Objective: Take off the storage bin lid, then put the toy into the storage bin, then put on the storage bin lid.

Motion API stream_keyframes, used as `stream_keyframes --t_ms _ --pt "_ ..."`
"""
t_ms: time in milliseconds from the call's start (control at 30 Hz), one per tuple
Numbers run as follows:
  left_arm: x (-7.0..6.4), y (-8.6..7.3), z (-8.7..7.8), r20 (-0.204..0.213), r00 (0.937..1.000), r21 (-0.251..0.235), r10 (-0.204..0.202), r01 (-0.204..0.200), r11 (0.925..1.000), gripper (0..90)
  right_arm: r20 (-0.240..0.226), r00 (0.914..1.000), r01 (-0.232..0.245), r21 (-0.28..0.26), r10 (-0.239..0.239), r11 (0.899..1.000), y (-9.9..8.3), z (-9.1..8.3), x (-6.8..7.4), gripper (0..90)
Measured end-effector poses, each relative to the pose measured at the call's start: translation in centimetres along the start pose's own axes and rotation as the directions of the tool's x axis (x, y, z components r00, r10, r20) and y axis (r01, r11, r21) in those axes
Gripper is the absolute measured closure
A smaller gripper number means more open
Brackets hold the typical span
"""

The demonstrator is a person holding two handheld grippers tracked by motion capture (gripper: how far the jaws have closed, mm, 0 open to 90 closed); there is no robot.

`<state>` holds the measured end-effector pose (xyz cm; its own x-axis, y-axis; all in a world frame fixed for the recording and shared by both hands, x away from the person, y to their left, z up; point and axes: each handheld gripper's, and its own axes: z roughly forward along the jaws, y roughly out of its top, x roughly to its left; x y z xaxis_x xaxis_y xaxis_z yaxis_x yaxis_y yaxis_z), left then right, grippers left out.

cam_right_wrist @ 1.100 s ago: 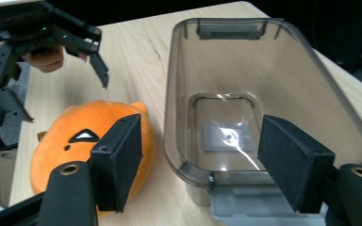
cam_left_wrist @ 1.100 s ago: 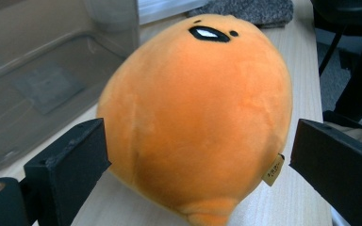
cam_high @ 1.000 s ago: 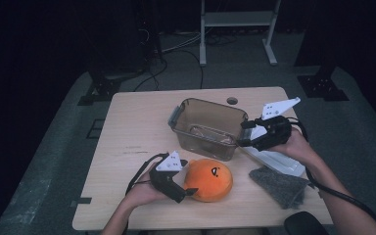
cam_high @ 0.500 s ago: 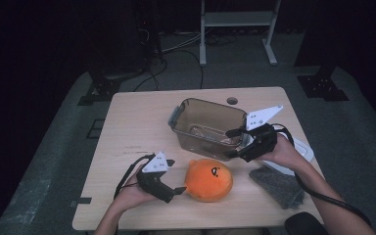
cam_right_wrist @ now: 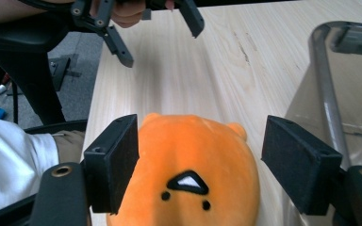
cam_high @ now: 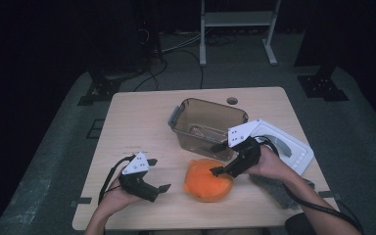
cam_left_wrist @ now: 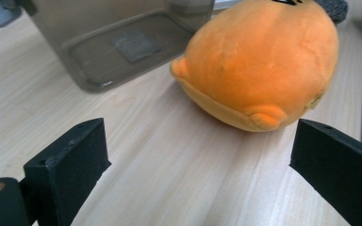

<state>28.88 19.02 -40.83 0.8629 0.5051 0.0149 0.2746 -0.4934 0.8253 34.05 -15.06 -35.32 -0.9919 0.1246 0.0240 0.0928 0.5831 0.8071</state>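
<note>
An orange plush toy (cam_high: 206, 181) lies on the wooden table (cam_high: 142, 122) near its front edge. My right gripper (cam_high: 215, 159) is open and hovers over the toy's right upper side. In the right gripper view its jaws straddle the toy's face (cam_right_wrist: 193, 165) without pressing it. My left gripper (cam_high: 158, 174) is open a short way left of the toy, with bare table between. In the left gripper view the plush toy (cam_left_wrist: 259, 61) lies ahead of the wide-apart jaws. A clear brownish container (cam_high: 208, 122) stands just behind the toy.
A white lid (cam_high: 289, 147) lies right of the container, and a grey cloth (cam_high: 286, 191) sits at the front right under my right forearm. A round hole (cam_high: 232, 101) marks the table's far side. The container wall (cam_right_wrist: 330, 89) is close by the right jaw.
My right gripper has come left and down from the container's rim to over the plush toy. My left gripper has drawn back to the left, away from the toy.
</note>
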Motion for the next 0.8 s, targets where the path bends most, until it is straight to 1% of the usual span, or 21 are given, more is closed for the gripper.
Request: stream_keyframes --t_ms 67,100,233,300,333,533,700,800 --pt "0.1 -0.2 -0.1 -0.003 0.9999 -0.006 -0.012 0.012 0.9999 3.8 -0.008 1.0000 -0.006 -0.009 0.006 1.000 0.1 0.3 0.2 26.6" --pt "0.1 -0.2 -0.2 -0.007 0.9999 -0.002 -0.012 0.012 0.9999 3.8 -0.011 0.9999 0.000 -0.011 0.000 1.000 0.1 0.4 0.3 26.6" --pt "0.1 -0.5 -0.4 -0.016 0.9998 0.003 -0.011 0.011 0.9999 3.8 -0.028 0.9996 0.004 -0.004 -0.004 1.000 0.0 1.2 0.8 26.5" --pt "0.2 -0.6 -0.6 -0.017 0.9997 0.000 -0.019 0.019 0.9998 3.8 -0.033 0.9994 0.011 0.003 -0.011 1.000 -0.1 1.5 0.9 26.4" --pt "0.4 -0.6 -0.6 -0.021 0.9997 0.000 -0.016 0.016 0.9999 3.8 -0.036 0.9993 0.010 0.004 -0.009 1.000 -0.1 1.6 1.0 26.4" --pt "0.7 -0.8 -1.0 -0.032 0.9991 -0.009 -0.027 0.027 0.9996 3.8 -0.051 0.9987 0.001 0.000 -0.001 1.000 -0.7 2.3 1.2 26.3" --pt "0.9 -0.9 -1.2 -0.041 0.9987 -0.008 -0.032 0.031 0.9995 3.8 -0.046 0.9989 0.014 0.036 -0.013 0.999 -0.9 3.1 1.4 26.3" --pt "1.0 -1.0 -1.2 -0.042 0.9985 -0.013 -0.035 0.034 0.9993 3.8 -0.040 0.9991 0.016 0.043 -0.014 0.999 -1.2 3.5 1.3 26.3"
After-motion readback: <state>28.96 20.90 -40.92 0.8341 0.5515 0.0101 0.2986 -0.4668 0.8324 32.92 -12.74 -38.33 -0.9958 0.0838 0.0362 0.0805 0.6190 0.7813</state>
